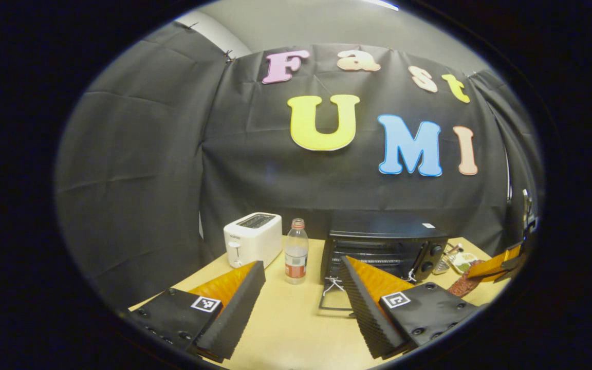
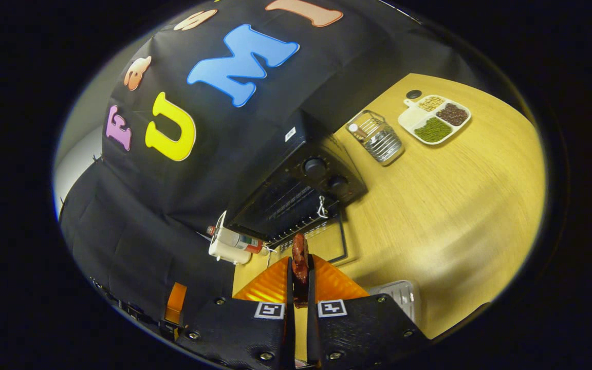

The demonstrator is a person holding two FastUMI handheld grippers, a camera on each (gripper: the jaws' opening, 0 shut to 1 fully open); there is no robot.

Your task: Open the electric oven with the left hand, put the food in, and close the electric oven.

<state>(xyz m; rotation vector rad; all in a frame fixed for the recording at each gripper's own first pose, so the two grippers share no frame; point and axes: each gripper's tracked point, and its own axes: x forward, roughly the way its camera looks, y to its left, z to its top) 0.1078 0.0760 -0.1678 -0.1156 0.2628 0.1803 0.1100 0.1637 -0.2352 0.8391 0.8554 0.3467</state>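
The electric oven (image 1: 386, 246) sits at the far side of the surface (image 1: 296, 318) with its door dropped open, so the right tool (image 2: 300, 267), pinching the reddish-brown food (image 2: 300, 259), should go in level over the door and let go well inside. The left tool (image 1: 301, 288) hangs spread and empty nearby. The oven's inside is dark, so its rack is hard to make out.

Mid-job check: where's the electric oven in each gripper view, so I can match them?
Left gripper view: electric oven right of centre, door down, behind the left gripper.
Right gripper view: the oven sits centre, tilted, beyond the right gripper.
Shared landmark: the bottle beside the oven.
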